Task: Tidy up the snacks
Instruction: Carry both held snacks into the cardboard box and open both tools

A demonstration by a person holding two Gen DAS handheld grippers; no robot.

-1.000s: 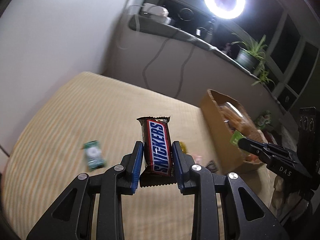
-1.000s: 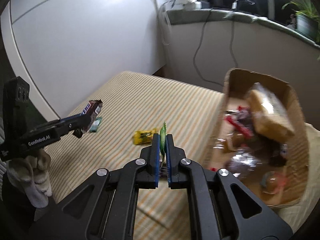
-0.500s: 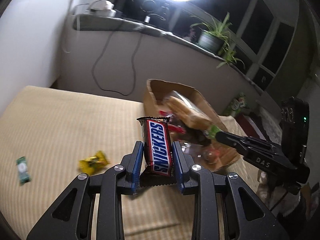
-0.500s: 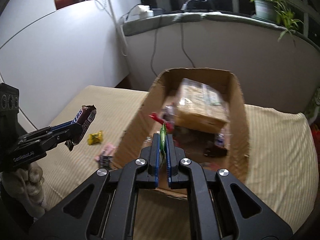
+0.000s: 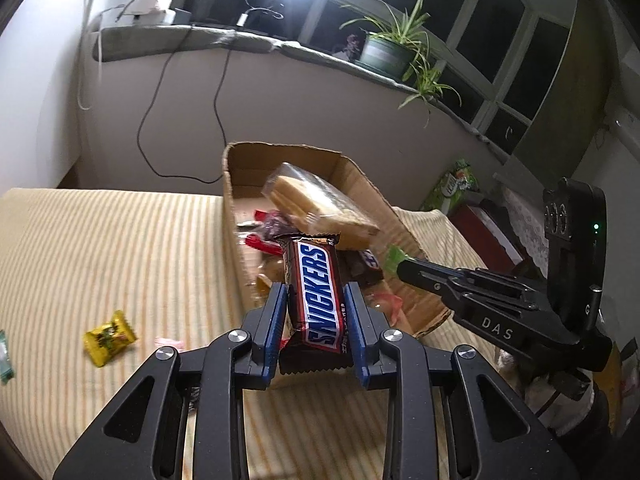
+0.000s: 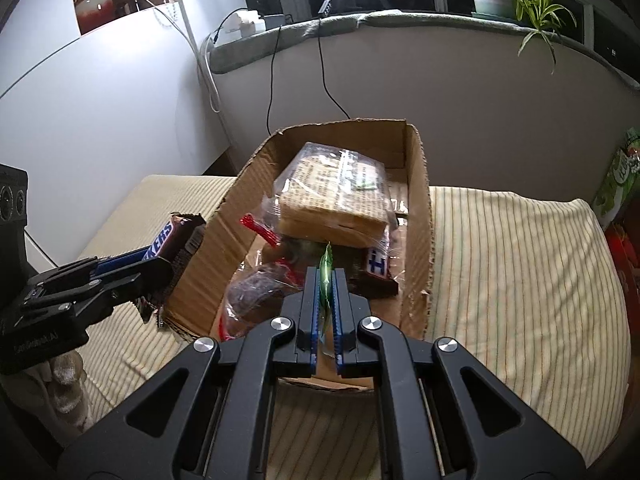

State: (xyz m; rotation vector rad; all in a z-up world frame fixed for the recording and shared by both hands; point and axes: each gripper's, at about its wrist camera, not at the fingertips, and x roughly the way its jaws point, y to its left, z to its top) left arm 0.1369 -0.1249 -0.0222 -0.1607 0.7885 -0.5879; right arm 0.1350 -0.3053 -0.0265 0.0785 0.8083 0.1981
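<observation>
My left gripper (image 5: pixel 316 292) is shut on a Snickers bar (image 5: pixel 318 292), held upright just left of the cardboard box (image 5: pixel 236 216). It also shows in the right wrist view (image 6: pixel 168 264), beside the box's left wall (image 6: pixel 224 224). My right gripper (image 6: pixel 327 276) is shut on a thin green wrapper (image 6: pixel 326 268), held over the near end of the box. It appears in the left wrist view (image 5: pixel 400 264) too. The box holds a wrapped sandwich (image 6: pixel 336 196) and several other snacks.
On the striped yellow surface (image 5: pixel 120 248), a yellow candy (image 5: pixel 109 338), a green packet (image 5: pixel 4 356) at the left edge and a pink sweet (image 5: pixel 170 342) lie left of the box. A windowsill with a potted plant (image 5: pixel 384 54) and cables runs behind.
Both grippers have swung toward the box. The Snickers bar now sits at the box's left wall and the green wrapper hangs over the box's near end.
</observation>
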